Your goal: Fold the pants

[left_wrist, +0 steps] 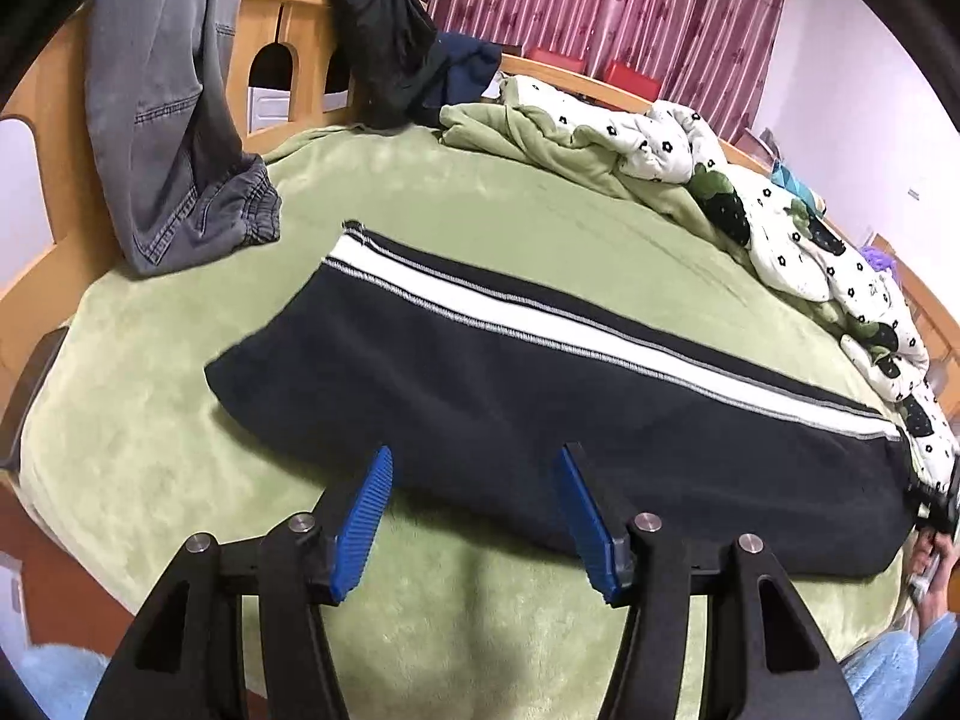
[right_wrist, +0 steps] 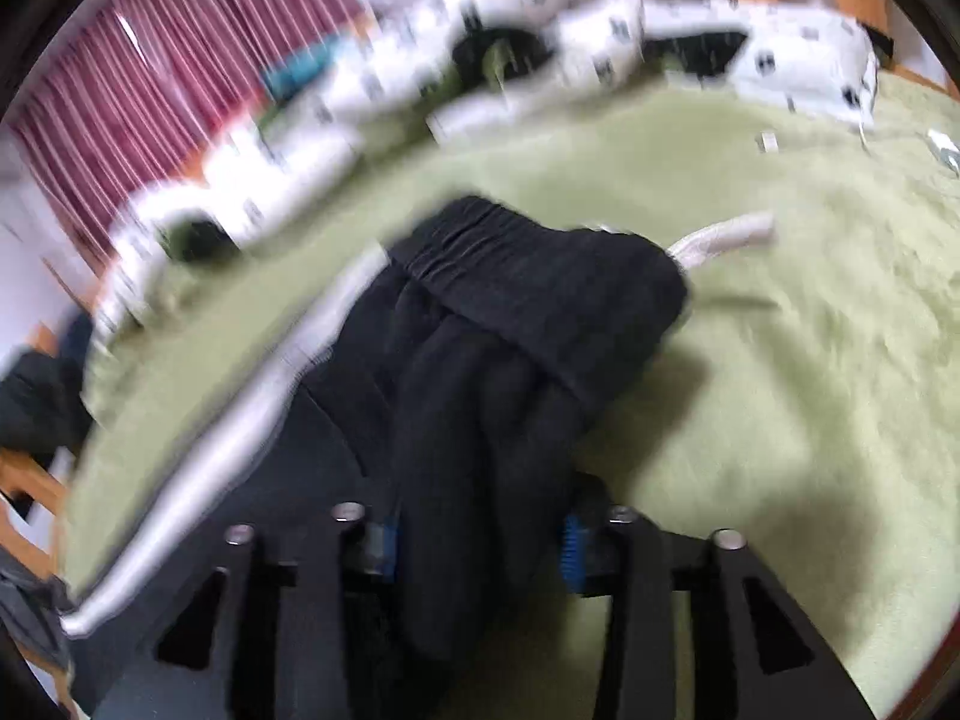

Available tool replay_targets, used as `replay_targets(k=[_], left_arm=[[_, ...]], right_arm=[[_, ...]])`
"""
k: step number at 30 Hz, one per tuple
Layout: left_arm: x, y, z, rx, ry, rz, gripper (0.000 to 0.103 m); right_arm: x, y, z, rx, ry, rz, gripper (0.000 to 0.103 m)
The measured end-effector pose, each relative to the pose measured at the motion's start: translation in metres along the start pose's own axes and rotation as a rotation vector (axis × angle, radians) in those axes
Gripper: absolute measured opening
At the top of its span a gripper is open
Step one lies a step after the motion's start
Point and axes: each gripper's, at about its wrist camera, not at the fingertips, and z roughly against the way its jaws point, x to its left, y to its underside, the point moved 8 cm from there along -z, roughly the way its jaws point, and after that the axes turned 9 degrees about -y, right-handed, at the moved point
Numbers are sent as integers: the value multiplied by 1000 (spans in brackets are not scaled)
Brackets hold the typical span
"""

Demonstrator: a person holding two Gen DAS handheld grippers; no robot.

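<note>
Left wrist view, left gripper (left_wrist: 474, 501) fingers spread, empty, right gripper (right_wrist: 480, 546) clamping black pants (right_wrist: 480, 360) (blurred) over green blanket (right_wrist: 780, 360)

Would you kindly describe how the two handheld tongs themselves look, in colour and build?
Both the left tongs and right tongs have black triangular linkage arms with cut-out slots, silver round pivot bolts and blue ribbed finger pads. No cables or markings show.

Right wrist view motion-blurred throughout
</note>
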Motion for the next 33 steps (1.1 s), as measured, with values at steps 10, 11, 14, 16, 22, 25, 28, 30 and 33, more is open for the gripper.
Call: replay_targets(k=[10, 11, 14, 16, 22, 25, 28, 30, 33], left_arm=[[25, -80, -74, 15, -13, 13, 55], [29, -92, -90, 23, -24, 20, 55], [37, -116, -134, 77, -61, 28, 55], [46, -131, -167, 102, -111, 31, 55], [55, -124, -215, 165, -170, -9, 23], [63, -142, -192, 54, -73, 64, 21], [67, -138, -202, 72, -97, 37, 21], [69, -131, -216, 107, -114, 37, 21], [67, -127, -220, 111, -135, 19, 23]], right_arm=[[47, 20, 82, -49, 182, 176, 59], [68, 17, 83, -53, 163, 197, 59], [141, 17, 74, -56, 94, 262, 59], [193, 19, 55, -41, 39, 294, 59], [286, 61, -14, 53, -48, 346, 59], [301, 89, -42, 92, -73, 381, 57], [311, 96, -49, 80, -90, 413, 56], [316, 89, -58, 62, -98, 415, 57], [309, 86, -87, 109, -56, 390, 58]])
